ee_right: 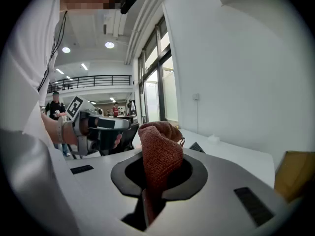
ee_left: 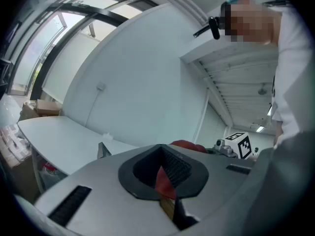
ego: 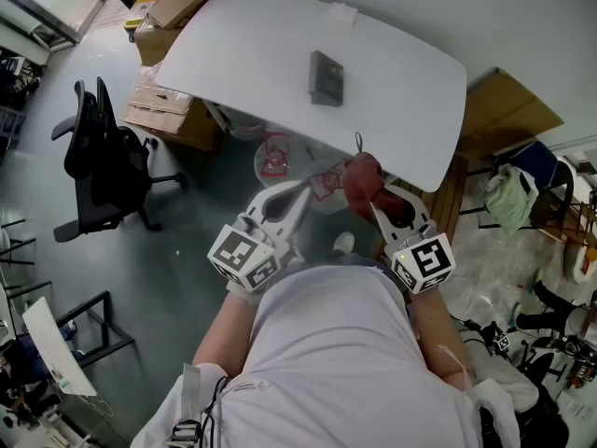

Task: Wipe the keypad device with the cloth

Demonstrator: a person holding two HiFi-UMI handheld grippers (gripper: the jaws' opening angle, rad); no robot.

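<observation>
The right gripper (ego: 375,200) is clamping its fingers on the red cloth (ee_right: 160,151), and the left gripper (ee_left: 167,183) is keeping its fingers closed, seemingly empty. The keypad device (ego: 326,77) is lying on the table (ego: 242,54), well apart from both. The wiping is not yet starting, I'd say, so the cloth is needing a reach forward and down onto the keypad.

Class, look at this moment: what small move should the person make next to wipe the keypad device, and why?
Probably carry the right hand-held gripper forward over the table toward the keypad device. Its jaws are shut on the cloth, so the cloth is ready, but it sits at the table's near edge, well short of the device and not touching it.
</observation>
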